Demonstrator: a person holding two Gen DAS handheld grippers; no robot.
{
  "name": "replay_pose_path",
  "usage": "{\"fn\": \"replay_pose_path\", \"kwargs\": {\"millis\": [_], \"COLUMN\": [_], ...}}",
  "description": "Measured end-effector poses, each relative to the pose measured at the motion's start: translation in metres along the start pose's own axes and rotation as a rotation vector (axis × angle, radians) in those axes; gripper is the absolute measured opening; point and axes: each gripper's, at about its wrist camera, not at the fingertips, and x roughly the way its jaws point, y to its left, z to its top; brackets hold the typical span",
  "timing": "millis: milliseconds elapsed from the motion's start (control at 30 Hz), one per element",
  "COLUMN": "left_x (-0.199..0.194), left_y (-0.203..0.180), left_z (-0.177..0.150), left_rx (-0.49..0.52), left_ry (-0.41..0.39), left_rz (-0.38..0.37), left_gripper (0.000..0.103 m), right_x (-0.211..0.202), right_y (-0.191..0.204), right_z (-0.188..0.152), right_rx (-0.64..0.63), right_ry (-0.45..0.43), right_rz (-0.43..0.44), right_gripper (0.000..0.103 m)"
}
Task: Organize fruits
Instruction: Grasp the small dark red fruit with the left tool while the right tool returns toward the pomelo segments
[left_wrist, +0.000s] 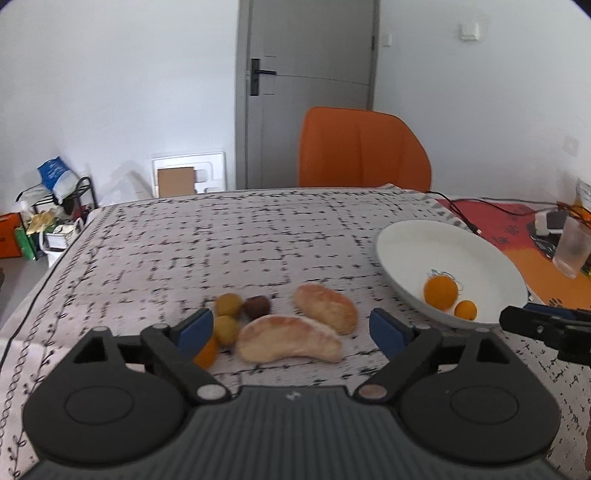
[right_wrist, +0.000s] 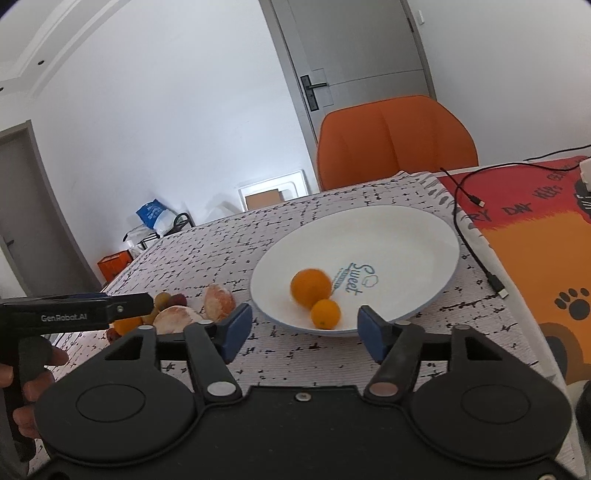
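Both tongs (left_wrist: 291, 326) (right_wrist: 304, 328) agape — smooth round oranges (right_wrist: 311, 288) on glossy plate (right_wrist: 406, 236).

The left wrist view looks low across the patterned tablecloth (left_wrist: 258, 240) toward the door, close over the loose fruit. The right wrist view sits further right, tilted, nearer the white plate (right_wrist: 424, 236). Both share that plate (left_wrist: 406, 240) (and the orange chair (left_wrist: 364, 147) behind).
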Motion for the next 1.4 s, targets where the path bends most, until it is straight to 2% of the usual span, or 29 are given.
{"fn": "replay_pose_path", "kwargs": {"millis": [200,267,433,967,1400], "left_x": [-0.01,-0.013,-0.018,-0.036,-0.029], "left_y": [0.018,0.024,0.035,0.07,0.093], "left_z": [-0.008,-0.01,-0.016,-0.027,-0.036], "left_rx": [-0.024,-0.031,-0.049,-0.087,-0.123], "left_ry": [-0.012,-0.008,-0.003,-0.027,-0.018], "left_rz": [0.018,0.022,0.024,0.039,0.051], "left_gripper": [0.096,0.097,0.098,0.098,0.095], "right_x": [0.0,0.0,0.001,0.013,0.026], "right_y": [0.012,0.018,0.032,0.069,0.088], "right_z": [-0.001,-0.002,-0.004,-0.011,-0.012], "right_rx": [-0.017,-0.033,-0.064,-0.11,-0.147], "right_ry": [0.003,0.005,0.011,0.057,0.064], "right_rz": [0.015,0.021,0.037,0.074,0.103], "right_gripper": [0.087,0.098,0.103,0.103,0.103]}}
